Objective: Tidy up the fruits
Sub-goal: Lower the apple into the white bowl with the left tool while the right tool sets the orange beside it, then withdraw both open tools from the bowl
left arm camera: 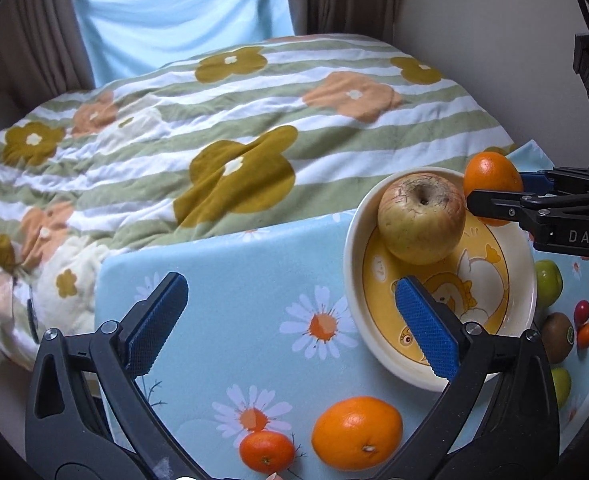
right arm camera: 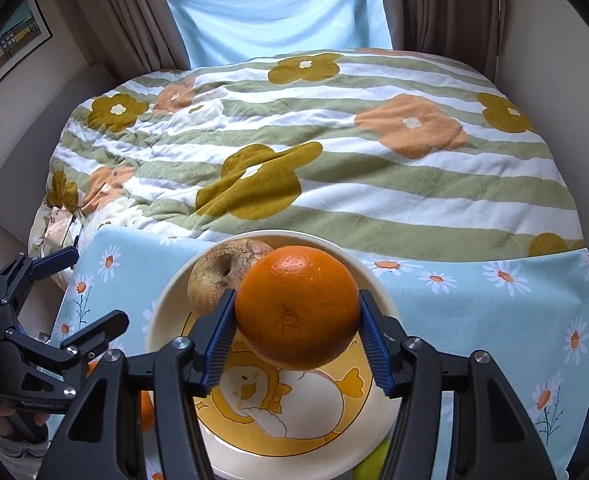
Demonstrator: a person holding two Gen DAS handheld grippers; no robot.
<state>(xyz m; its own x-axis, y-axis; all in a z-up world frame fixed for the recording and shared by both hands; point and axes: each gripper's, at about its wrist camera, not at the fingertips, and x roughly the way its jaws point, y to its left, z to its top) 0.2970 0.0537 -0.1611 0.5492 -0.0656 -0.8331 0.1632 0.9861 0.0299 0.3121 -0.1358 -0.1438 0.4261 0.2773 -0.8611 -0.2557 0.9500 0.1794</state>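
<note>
Landmark: we place everything by the cream bowl [left arm camera: 440, 276] with the yellow cartoon chick, which sits on the daisy-print blue cloth [left arm camera: 230, 280].
Left gripper [left arm camera: 290, 322]: we see its jaws spread wide with nothing between them; the left blue pad hangs over the cloth beside the bowl, the right pad over the bowl's near rim.
Right gripper [right arm camera: 296, 334]: we see its blue pads clamped on both sides of a large orange [right arm camera: 296, 308], held above the bowl's inside.
Held orange from the left wrist view: it shows at the bowl's far right rim, partly behind the right gripper's black finger.
Apple [left arm camera: 422, 218]: a wrinkled yellow-brown apple lies inside the bowl at its far side, stem pit upward; in the right wrist view it sits just behind the held orange.
Loose orange [left arm camera: 356, 432]: on the cloth just in front of the bowl.
Tangerine [left arm camera: 266, 451]: on the cloth beside the loose orange, farther from the bowl.
Other fruit: to the right of the bowl we see a green fruit [left arm camera: 548, 282], a kiwi [left arm camera: 556, 336] and small red and orange pieces, partly cut off.
Background: a striped flower blanket [left arm camera: 230, 136] lies beyond the bowl.
</note>
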